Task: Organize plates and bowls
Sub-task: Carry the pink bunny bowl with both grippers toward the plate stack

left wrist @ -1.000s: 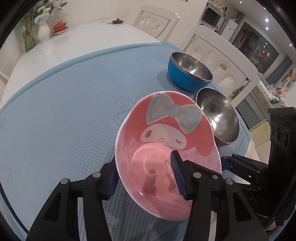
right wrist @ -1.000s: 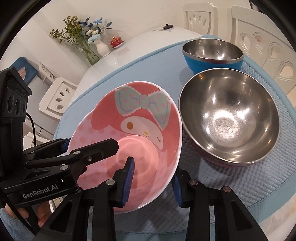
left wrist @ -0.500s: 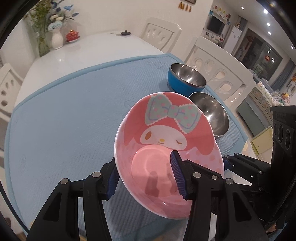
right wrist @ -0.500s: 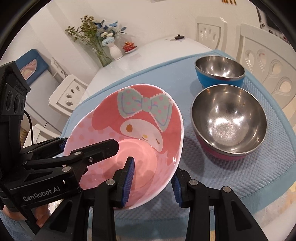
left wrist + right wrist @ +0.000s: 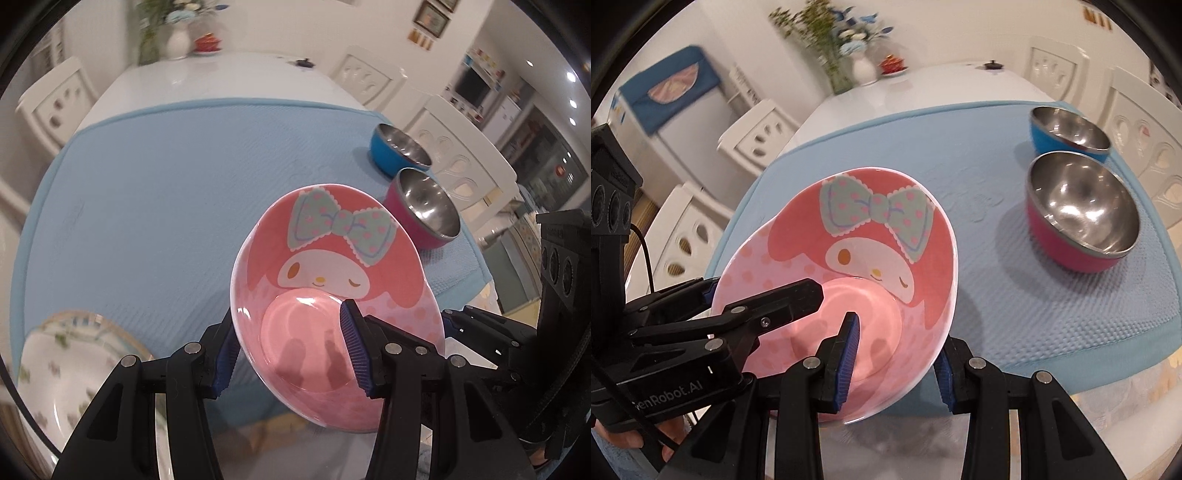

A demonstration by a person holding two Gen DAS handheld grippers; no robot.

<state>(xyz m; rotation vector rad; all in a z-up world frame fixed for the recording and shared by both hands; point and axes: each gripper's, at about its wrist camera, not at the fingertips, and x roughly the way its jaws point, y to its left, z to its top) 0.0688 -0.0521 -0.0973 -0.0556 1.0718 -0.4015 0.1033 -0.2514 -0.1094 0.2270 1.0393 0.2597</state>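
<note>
A: Far left, low corner of the left wrist view: white plate (image 5: 74,373) with small green sprigs and a gold rim, blurred, lying near the edge of the blue mat (image 5: 155,192).

B: Noted. Next over?

A: Left tongs (image 5: 290,352), closed on the rim of the pink cartoon bowl (image 5: 332,280). One blue pad outside the wall, the other inside the basin.

B: Bowl on the surface?

A: No. Held clear of the surface (image 5: 221,74), tilted, with the bow-and-face print towards the cameras. It hangs over the near edge of the mat.

B: Right tongs?

A: Right tongs (image 5: 895,360) clamp the opposite side of the same rim, one pad inside, one outside. Both sets narrowed onto the bowl wall, neither fully closed. In the right wrist view the left tongs' finger lies across the bowl from the left side.

B: Further right?

A: Two steel-lined bowls standing upright on the mat, just beside each other: the pink-sided bowl (image 5: 1082,218) nearer, the blue-sided bowl (image 5: 1069,133) behind it. Whether they touch, cannot tell. Both well apart from the held bowl.

B: Background?

A: White vase of flowers (image 5: 862,70) at the far end of the surface.
</note>
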